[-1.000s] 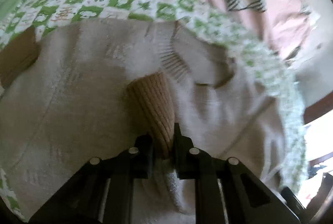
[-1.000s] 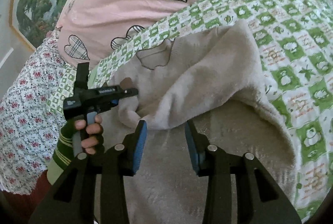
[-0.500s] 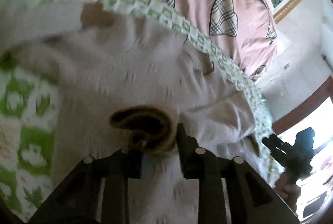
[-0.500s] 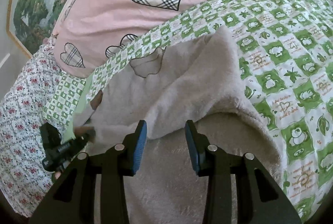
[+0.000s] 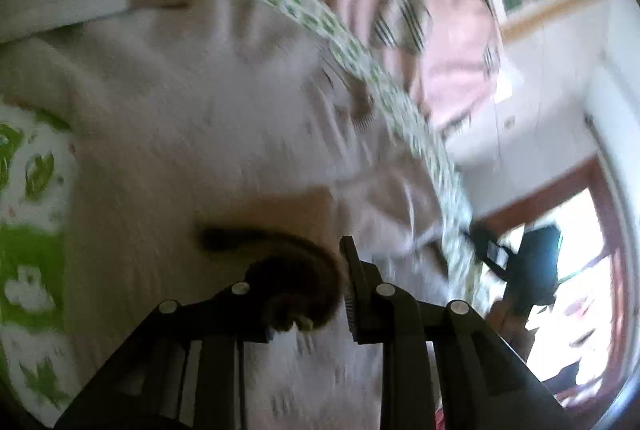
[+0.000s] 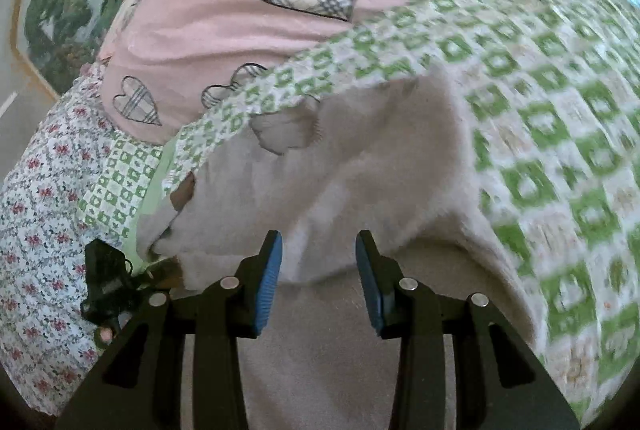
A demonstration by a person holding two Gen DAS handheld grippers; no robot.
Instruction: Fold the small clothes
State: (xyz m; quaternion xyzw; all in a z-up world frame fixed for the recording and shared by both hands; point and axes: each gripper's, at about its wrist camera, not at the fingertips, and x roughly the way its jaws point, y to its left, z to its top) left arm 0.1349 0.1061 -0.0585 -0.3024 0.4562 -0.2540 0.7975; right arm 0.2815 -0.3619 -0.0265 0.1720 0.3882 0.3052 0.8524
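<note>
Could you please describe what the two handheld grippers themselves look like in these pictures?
Both are black, angular two-finger tools with round silver pins at the joints. The right gripper has bright blue ribbed pads on its inner faces. The left gripper looks all black in its own view, with a ribbed pad; from the right view it appears as a boxy black body with a thin cable.

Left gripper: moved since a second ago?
Yes. In the right wrist view, the left gripper dropped from beside the beige sweater toward the floral sheet.
</note>
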